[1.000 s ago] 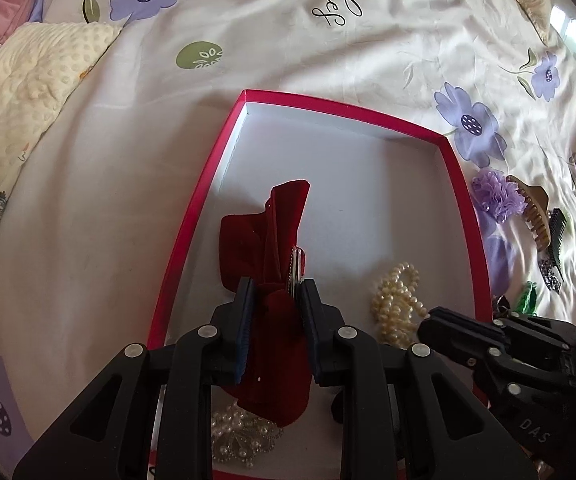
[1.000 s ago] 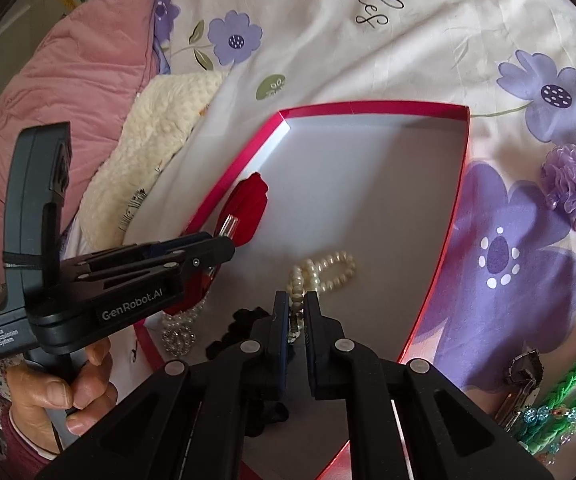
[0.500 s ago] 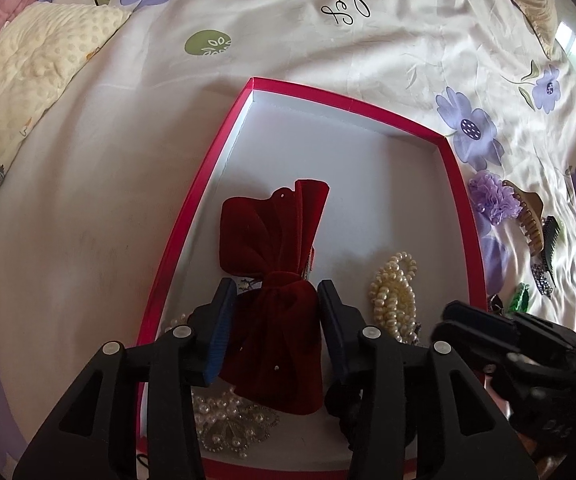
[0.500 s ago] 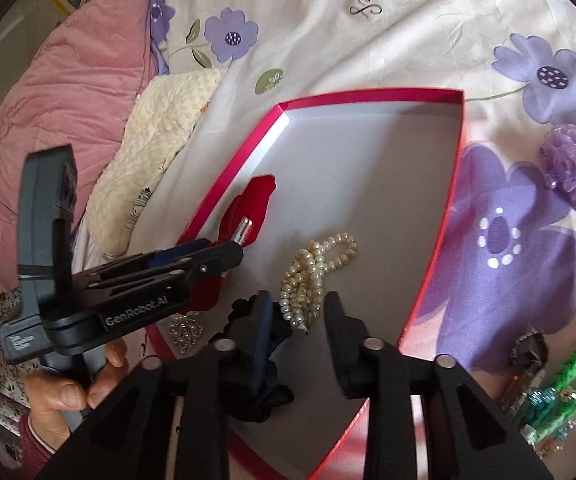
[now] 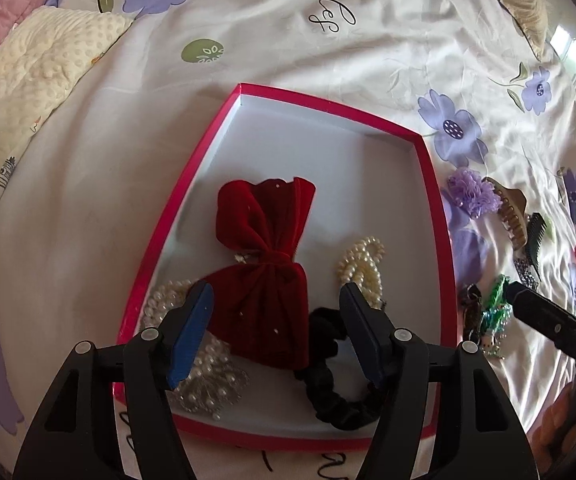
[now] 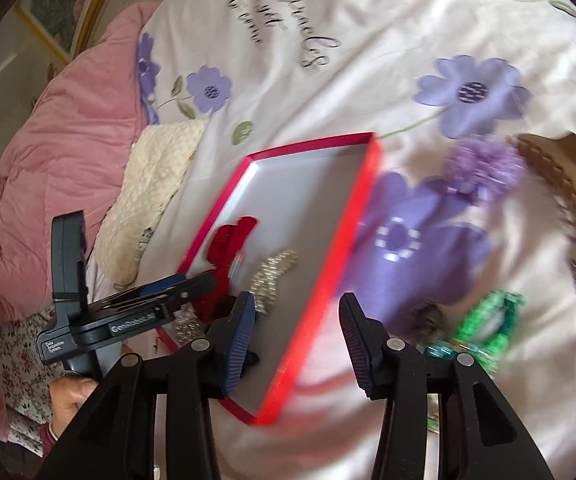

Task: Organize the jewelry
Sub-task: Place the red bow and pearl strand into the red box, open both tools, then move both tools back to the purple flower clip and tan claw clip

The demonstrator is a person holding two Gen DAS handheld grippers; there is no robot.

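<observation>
Both grippers, left (image 5: pixel 276 328) and right (image 6: pixel 297 336), gaped empty; with the red velvet bow (image 5: pixel 264 268) inside the red-rimmed white box (image 5: pixel 327 116), the right should steady before reaching the green beaded bracelet (image 6: pixel 483 320).

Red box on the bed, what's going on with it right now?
A person with two handheld grippers is sorting jewelry into the red box. Inside lie a red velvet bow, a pearl strand, a black scrunchie and a pearl cluster. The left gripper and the right gripper are open and empty. Hair clips and a purple flower wait outside.
</observation>
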